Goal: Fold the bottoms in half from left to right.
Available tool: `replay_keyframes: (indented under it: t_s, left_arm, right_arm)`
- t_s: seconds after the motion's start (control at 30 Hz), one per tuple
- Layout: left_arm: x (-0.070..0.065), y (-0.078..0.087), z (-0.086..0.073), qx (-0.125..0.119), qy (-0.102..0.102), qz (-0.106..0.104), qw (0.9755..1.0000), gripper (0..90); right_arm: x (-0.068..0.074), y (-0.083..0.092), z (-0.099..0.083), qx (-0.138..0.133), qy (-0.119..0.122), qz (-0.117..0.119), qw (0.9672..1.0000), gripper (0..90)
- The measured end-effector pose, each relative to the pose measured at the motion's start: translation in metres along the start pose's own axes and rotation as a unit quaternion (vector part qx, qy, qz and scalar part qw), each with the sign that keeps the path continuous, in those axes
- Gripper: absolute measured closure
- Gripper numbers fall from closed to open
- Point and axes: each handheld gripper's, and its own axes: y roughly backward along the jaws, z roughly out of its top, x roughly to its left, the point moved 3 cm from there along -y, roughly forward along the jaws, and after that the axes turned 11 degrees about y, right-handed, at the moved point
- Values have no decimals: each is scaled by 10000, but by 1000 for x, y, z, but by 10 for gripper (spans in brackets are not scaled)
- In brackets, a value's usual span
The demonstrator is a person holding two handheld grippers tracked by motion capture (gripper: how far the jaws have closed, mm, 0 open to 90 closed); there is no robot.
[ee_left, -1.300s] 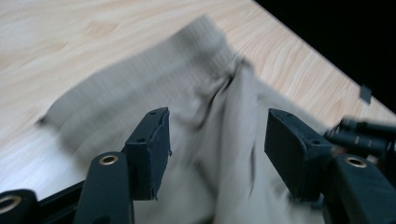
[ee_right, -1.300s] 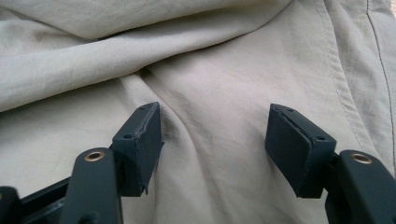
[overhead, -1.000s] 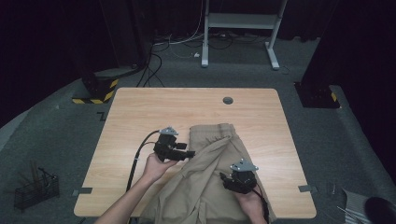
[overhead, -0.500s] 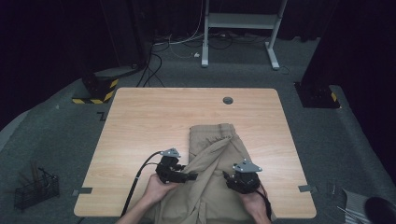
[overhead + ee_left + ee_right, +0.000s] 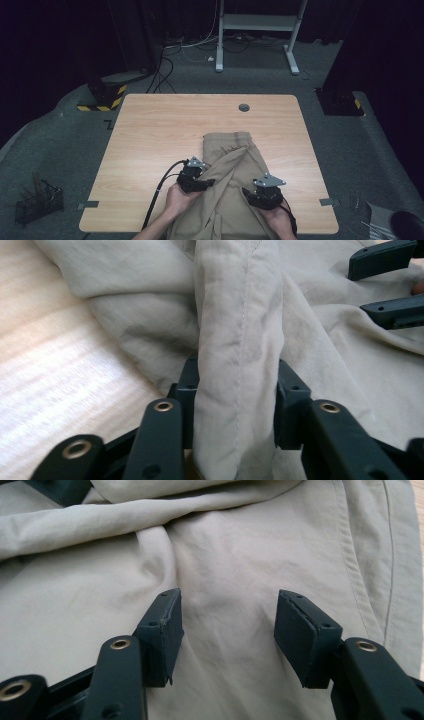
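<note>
On the near side of the desk [image 5: 150, 130] lie tan pants [image 5: 235, 170], soft and floppy. The left tongs [image 5: 235, 390] squeeze 1 thick fold with a seam, a good spot to hold. To the right, the right tongs [image 5: 227, 630] are wide open over flat cloth, holding nothing.

Right gripper [image 5: 227, 630]: two black jaws rising from bottom of frame, spread apart over creased beige garment [image 5: 240, 555]; stitched seam at upper right; dark part at upper left corner.
</note>
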Motion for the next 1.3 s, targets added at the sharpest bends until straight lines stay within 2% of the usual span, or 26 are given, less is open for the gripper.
replay_keyframes:
  t_s: [0.07,0.2,0.33,0.57,0.63,0.73,0.87,1.07,1.2,1.3]
  left_arm:
    - [2,-1,3,46,-102,68,9999,672]
    - [9,-2,10,82,-107,167,9998,699]
    - [18,-4,17,30,24,200,9998,715]
    - [33,-6,29,31,105,309,9995,743]
    - [38,-6,33,80,74,396,9992,754]
    - [43,-7,37,23,57,512,9987,770]
    - [53,-6,44,72,131,628,9979,774]
    - [67,-3,46,-43,269,710,9971,782]
    - [73,-3,53,44,230,850,9961,787]
    - [82,-4,55,-169,276,943,9950,787]
  right_arm:
    - [0,-3,2,-19,-29,-17,10000,447]
    - [1,-9,8,-13,-107,-131,9999,448]
    - [1,-14,13,0,-186,-208,9996,448]
    - [0,-27,24,24,-277,-304,9992,449]
    - [-1,-31,28,39,-321,-339,9989,451]
    - [-1,-37,34,46,-345,-371,9987,454]
    - [-2,-48,44,50,-315,-409,9987,461]
    - [-1,-61,56,48,-310,-403,9987,461]
    - [-2,-68,63,44,-306,-391,9988,461]
    - [-3,-75,69,47,-304,-405,9987,461]
